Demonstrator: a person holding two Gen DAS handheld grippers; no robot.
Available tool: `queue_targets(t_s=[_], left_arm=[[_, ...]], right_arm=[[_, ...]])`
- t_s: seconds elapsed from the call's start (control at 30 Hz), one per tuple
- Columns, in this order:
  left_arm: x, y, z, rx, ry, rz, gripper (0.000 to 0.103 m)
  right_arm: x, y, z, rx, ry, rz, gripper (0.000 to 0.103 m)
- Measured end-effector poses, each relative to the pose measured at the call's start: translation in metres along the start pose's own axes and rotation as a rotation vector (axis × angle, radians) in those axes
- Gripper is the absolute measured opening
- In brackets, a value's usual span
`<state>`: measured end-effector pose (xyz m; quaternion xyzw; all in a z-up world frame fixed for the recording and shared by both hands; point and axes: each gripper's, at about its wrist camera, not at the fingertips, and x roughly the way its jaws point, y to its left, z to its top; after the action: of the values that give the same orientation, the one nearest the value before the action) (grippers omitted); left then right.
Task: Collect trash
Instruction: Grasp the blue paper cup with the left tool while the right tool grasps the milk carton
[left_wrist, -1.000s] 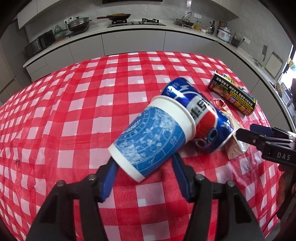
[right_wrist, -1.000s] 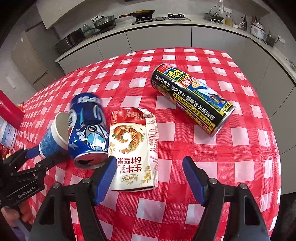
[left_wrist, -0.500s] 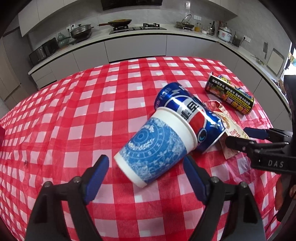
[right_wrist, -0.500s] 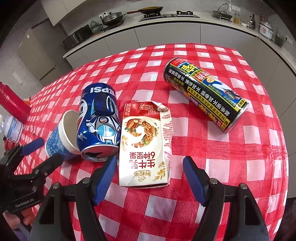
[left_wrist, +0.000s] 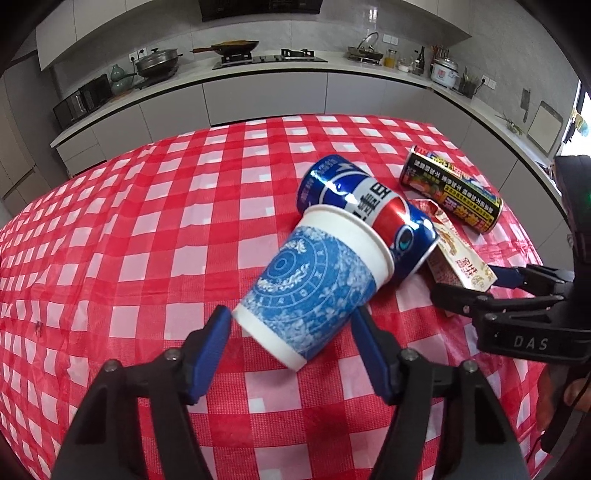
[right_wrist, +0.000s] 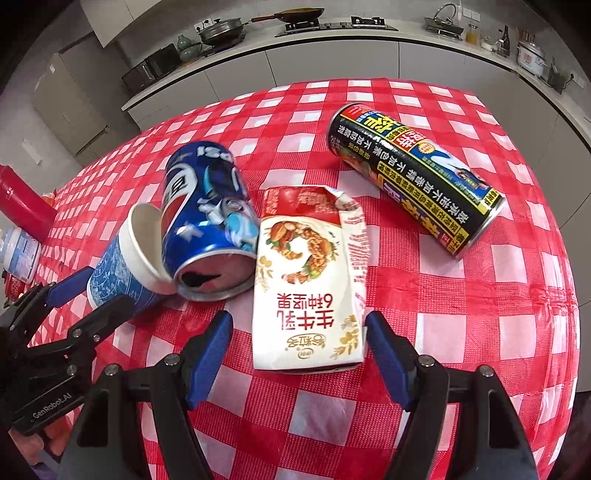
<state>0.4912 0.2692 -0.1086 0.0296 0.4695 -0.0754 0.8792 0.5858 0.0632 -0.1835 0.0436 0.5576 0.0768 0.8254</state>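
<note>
The left gripper (left_wrist: 291, 325) is spread around the base of the paper cup (left_wrist: 314, 284), which lies against the Pepsi can (left_wrist: 364, 218). The right gripper (right_wrist: 299, 332) is spread astride the near end of the flattened milk carton (right_wrist: 308, 280); a black can (right_wrist: 413, 177) lies far right.

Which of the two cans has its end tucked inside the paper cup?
The blue Pepsi can; the paper cup covers one end. The black can lies apart.

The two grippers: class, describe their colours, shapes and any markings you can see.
Both the left gripper and right gripper have black angular frames with silver screws and two blue-padded fingers. The right one's side reads "DAS"; the left one's reads "GenRobot.AI".
</note>
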Motion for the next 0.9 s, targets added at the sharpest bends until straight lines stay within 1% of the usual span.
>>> queue_targets(t_s=[0.13,0.23,0.6,0.63,0.7,0.77,0.8,0.83,0.87,0.9], left_arm=[[-0.002,-0.001,-0.001,0.006,0.009,0.0,0.063],[-0.003,-0.002,-0.001,0.004,0.018,-0.001,0.063],[-0.006,-0.005,-0.002,0.023,0.006,0.031,0.063],[-0.007,-0.005,-0.003,0.024,0.004,0.028,0.057],[-0.009,-0.005,-0.003,0.024,-0.009,0.023,0.051],[-0.013,-0.003,-0.005,0.014,-0.021,0.013,0.038],[-0.014,-0.002,-0.005,0.009,-0.023,0.011,0.033],[-0.014,0.0,-0.005,0.002,-0.018,0.008,0.023],[-0.013,0.001,-0.006,-0.005,-0.01,0.0,0.018],[-0.011,0.003,-0.007,-0.016,0.003,-0.02,0.018]], right_arm=[[0.002,0.002,0.001,-0.007,0.0,-0.004,0.076],[0.003,0.001,0.002,-0.006,0.001,-0.003,0.076],[0.0,-0.002,0.0,-0.006,-0.004,-0.011,0.076],[0.0,-0.002,0.0,-0.008,-0.004,-0.011,0.076],[0.0,-0.002,0.0,-0.01,-0.006,-0.015,0.074],[0.0,0.0,-0.002,-0.016,-0.009,-0.023,0.061],[-0.001,0.0,-0.002,-0.018,-0.009,-0.021,0.06],[-0.001,0.0,-0.002,-0.017,-0.011,-0.018,0.06],[-0.002,0.0,-0.002,-0.016,-0.012,-0.015,0.06],[-0.002,-0.001,-0.002,-0.013,-0.011,-0.012,0.06]])
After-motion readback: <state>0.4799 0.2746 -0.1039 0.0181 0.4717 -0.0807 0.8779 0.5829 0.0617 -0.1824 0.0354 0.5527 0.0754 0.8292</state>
